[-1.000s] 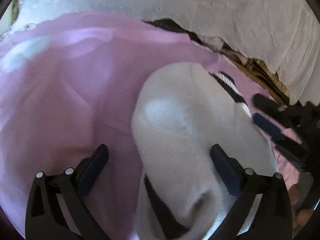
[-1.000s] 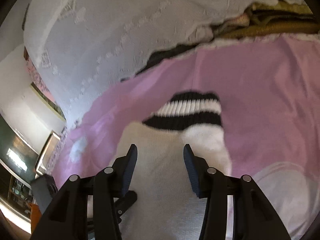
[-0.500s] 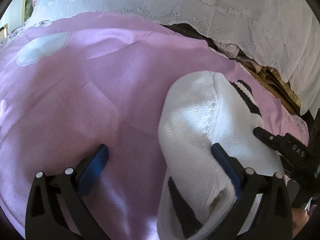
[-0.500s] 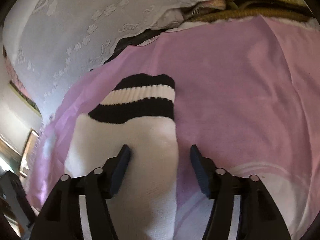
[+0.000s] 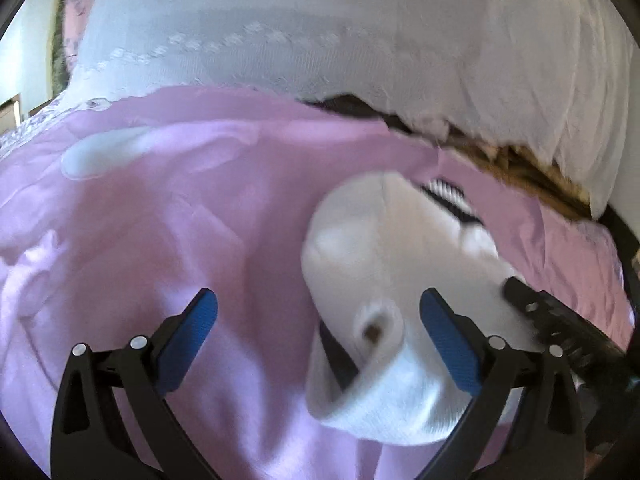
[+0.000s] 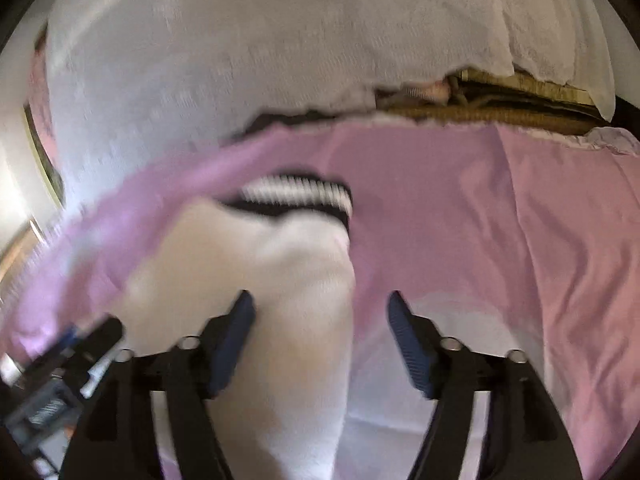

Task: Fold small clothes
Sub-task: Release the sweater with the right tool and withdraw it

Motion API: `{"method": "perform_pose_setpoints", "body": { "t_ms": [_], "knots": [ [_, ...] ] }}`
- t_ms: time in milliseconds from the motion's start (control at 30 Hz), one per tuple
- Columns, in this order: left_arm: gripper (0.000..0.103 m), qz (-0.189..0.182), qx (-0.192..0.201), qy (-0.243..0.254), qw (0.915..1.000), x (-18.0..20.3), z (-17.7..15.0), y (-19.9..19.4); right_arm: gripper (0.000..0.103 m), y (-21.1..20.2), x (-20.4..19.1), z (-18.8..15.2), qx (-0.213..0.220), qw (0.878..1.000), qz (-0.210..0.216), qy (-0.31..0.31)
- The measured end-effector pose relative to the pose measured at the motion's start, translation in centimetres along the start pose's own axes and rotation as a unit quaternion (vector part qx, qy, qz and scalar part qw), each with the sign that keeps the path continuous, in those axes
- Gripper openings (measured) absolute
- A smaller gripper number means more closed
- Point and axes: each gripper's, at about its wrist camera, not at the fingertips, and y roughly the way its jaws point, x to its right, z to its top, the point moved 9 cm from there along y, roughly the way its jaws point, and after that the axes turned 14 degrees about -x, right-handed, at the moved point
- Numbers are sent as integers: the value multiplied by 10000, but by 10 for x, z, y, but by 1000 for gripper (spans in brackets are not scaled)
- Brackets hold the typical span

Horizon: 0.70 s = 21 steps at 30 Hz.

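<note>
A white sock (image 5: 380, 260) with a black-and-white striped cuff (image 6: 296, 196) lies folded over on the pink sheet (image 5: 160, 220). My left gripper (image 5: 318, 312) is open wide just above the sheet, and the sock's folded near end sits by its right finger without being pinched. My right gripper (image 6: 320, 320) hovers over the sock's body with its jaws opening; the sock lies below and between the fingers, and the pads do not press on it. Each gripper shows in the other's view: the right gripper (image 5: 560, 332) and the left gripper (image 6: 72, 352).
A white lace cloth (image 6: 280, 60) hangs over a bulky shape along the far edge of the sheet. Brown woven material (image 6: 500, 112) shows under its hem at the back right. A white printed patch (image 5: 104, 152) marks the sheet at the left.
The right jaws have spread and no longer grip the sock, which now lies on the sheet. Both views have shifted slightly; the sock's folded end now sits nearer the left gripper's right finger.
</note>
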Motion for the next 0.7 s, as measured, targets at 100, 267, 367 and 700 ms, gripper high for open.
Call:
{"method": "perform_pose_setpoints", "body": {
  "t_ms": [100, 267, 367, 700],
  "knots": [
    [99, -130, -339, 44, 9993, 4, -8, 15, 86, 3, 8, -3, -98, 9995, 188, 224],
    [99, -603, -495, -308, 9965, -6, -14, 14, 87, -11, 11, -12, 158, 9979, 452, 443],
    [99, -304, -225, -165, 9991, -4, -17, 1, 89, -24, 6, -20, 385, 9986, 237, 275],
    [99, 299, 470, 353, 9978, 12, -31, -40, 94, -43, 17, -42, 465, 9973, 385, 429]
  ]
}}
